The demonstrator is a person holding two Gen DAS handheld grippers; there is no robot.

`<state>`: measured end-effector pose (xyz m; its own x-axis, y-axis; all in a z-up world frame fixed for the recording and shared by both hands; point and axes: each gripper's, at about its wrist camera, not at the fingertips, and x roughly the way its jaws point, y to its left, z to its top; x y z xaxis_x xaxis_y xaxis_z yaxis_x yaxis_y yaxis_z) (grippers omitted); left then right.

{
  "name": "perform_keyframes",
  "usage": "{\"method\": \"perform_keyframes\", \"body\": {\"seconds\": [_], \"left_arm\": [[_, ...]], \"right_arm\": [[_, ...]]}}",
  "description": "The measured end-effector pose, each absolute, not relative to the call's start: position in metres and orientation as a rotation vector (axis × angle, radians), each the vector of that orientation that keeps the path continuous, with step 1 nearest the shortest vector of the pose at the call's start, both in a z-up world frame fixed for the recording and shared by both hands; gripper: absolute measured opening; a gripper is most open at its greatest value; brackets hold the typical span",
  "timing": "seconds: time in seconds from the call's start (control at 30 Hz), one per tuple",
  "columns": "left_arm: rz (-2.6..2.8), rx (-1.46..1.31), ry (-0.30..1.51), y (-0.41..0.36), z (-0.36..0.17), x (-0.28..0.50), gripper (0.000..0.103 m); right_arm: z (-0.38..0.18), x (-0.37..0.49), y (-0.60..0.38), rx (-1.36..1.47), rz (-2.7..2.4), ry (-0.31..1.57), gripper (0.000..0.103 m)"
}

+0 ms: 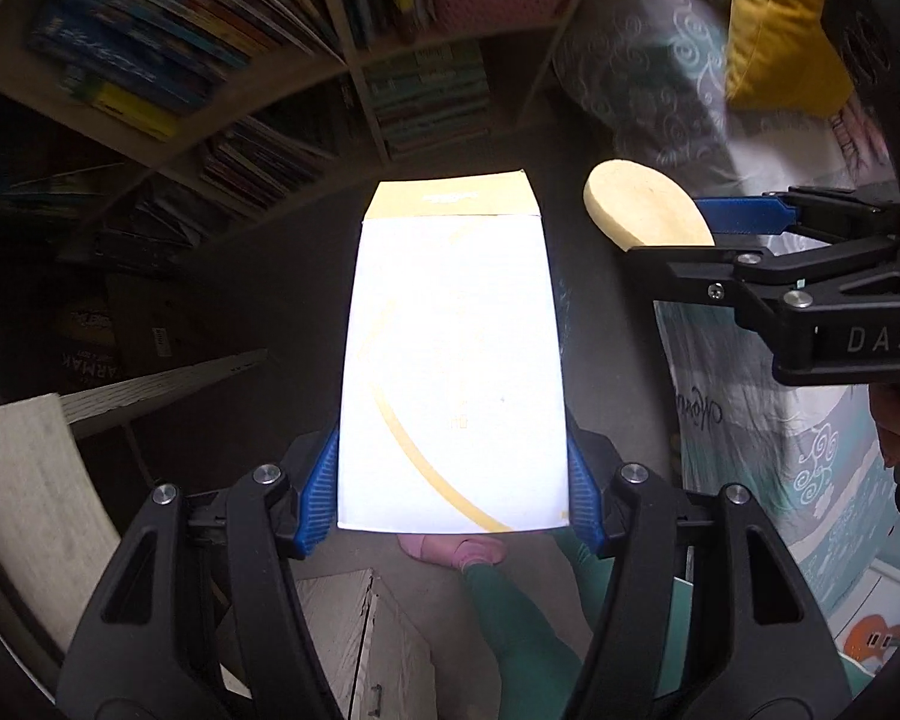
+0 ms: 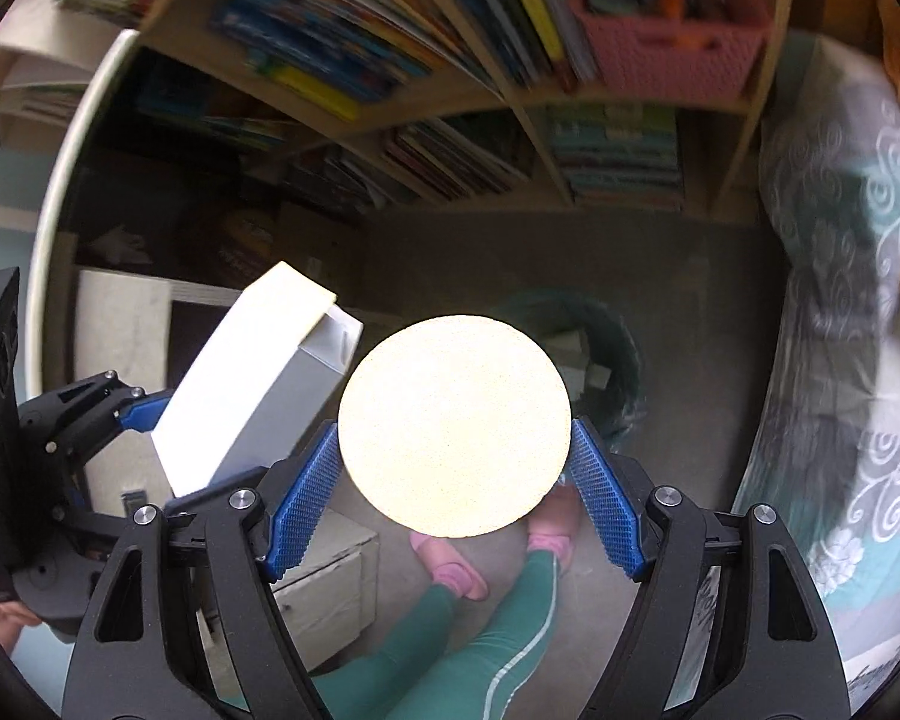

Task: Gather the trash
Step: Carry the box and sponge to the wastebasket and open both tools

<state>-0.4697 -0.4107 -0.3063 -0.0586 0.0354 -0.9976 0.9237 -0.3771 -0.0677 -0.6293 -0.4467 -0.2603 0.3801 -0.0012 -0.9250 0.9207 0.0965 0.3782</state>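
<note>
My left gripper [image 1: 453, 480] is shut on a flat white carton box [image 1: 450, 360] with a tan flap at its far end, held above the floor. The box also shows in the right wrist view [image 2: 246, 396], at the left, with the left gripper [image 2: 138, 411] behind it. My right gripper [image 2: 453, 468] is shut on a round pale yellow disc [image 2: 453, 426]. That disc [image 1: 642, 213] and the right gripper [image 1: 732, 234] show at the right in the left wrist view. A dark green trash bin [image 2: 606, 354] stands on the floor just beyond the disc.
A wooden bookshelf [image 2: 510, 120] full of books with a pink basket [image 2: 672, 42] fills the back. A bed with patterned bedding [image 2: 840, 300] is on the right. A white cabinet [image 2: 324, 564] stands at lower left. The person's green-trousered legs and pink slippers [image 2: 450, 570] are below.
</note>
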Motion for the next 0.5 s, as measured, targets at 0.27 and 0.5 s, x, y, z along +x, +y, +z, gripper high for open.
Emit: {"method": "perform_keyframes", "body": {"seconds": [0.27,0.5], "left_arm": [[-1.516,1.593,1.070,-0.430,-0.364,-0.491,0.058],[-1.469,1.623,1.160,-0.437,-0.402,-0.497,0.059]], "right_arm": [[-0.322,-0.641,-0.455,1.385,-0.884,0.969,0.076],[-0.360,-0.649,-0.455,1.465,-0.897,0.975,0.076]]}}
